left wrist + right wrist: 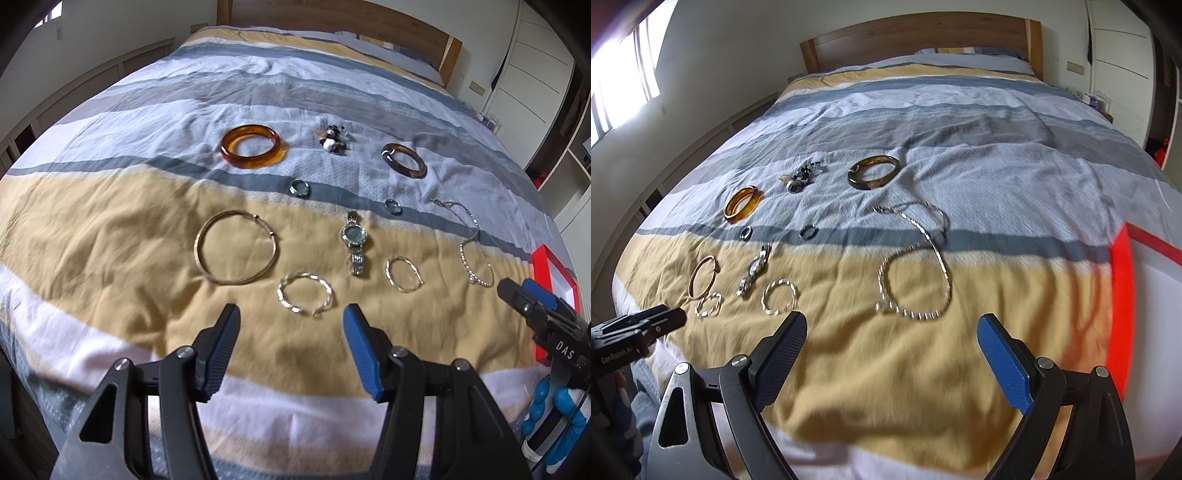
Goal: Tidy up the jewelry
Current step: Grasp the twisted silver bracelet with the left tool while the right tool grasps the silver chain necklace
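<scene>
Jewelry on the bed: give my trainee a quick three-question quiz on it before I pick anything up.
1. True or false: the wristwatch lies inside the red box.
2. Which item lies just ahead of the left gripper? A) amber bangle B) twisted silver bracelet C) dark ring
3. Is either the left gripper or the right gripper holding anything?

Key:
1. False; it lies on the striped duvet, on the yellow band.
2. B.
3. No; both stand open with nothing between the pads, above the duvet.
</scene>
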`<state>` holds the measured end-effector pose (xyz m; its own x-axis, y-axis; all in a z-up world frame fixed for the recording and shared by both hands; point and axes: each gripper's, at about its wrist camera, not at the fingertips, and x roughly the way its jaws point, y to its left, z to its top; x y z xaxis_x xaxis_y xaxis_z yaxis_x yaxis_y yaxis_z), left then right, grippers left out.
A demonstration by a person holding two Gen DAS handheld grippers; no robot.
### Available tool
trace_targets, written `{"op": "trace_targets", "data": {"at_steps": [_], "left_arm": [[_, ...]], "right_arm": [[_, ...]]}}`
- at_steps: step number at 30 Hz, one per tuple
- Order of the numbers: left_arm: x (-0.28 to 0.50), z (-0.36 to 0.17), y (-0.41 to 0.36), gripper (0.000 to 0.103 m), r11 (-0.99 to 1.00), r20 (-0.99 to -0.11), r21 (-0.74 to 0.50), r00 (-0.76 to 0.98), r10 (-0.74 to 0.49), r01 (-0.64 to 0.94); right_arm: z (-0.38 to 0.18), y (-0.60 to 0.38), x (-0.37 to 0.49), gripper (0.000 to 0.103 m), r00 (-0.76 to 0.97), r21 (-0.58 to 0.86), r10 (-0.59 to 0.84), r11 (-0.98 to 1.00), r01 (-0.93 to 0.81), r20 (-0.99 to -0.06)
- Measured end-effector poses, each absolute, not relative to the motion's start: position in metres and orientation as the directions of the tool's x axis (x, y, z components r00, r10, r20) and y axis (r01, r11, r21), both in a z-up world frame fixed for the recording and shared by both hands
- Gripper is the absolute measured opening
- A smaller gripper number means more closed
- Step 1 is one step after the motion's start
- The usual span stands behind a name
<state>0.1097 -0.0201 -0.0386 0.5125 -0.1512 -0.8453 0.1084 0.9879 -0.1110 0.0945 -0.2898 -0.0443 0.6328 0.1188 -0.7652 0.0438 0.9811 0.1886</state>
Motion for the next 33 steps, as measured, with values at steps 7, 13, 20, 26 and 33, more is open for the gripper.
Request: {"op": "trace_targets", "data": {"at_steps": [7,13,20,26,33], "left_arm": [[0.124,-0.058,-0.030,0.056,0.991,-0.873,-0.098,0.469,-0.131,0.095],[0.133,-0.069,-0.031,0.056,0.994,-0.887,-0.086,0.448,-0.109,0.071],[0.141,-0.079,-0.030,0.055,0.994,-0.900,-0.101,0.423,-0.109,0.041],[0.142,-0.082,-0.034,0.046,0.996,-0.899,-0.066,0.430,-0.082,0.052],[0.138,-0.079,-0.034,0.036,0.996,-0.890,-0.059,0.448,-0.081,0.063]], "right_arm": [[-0.059,-0.294,0.122,0.093,0.615,0.212,0.144,0.976,0.040,-0.776],[-0.069,-0.303,0.141,0.093,0.602,0.231,0.153,0.971,0.054,-0.784],[-0.092,-0.299,0.170,0.093,0.554,0.187,0.123,0.981,0.060,-0.823],[-0.098,-0.298,0.171,0.062,0.562,0.141,0.077,0.987,0.072,-0.823],[-0.095,-0.313,0.161,0.009,0.566,0.189,0.115,0.979,0.073,-0.816]]}}
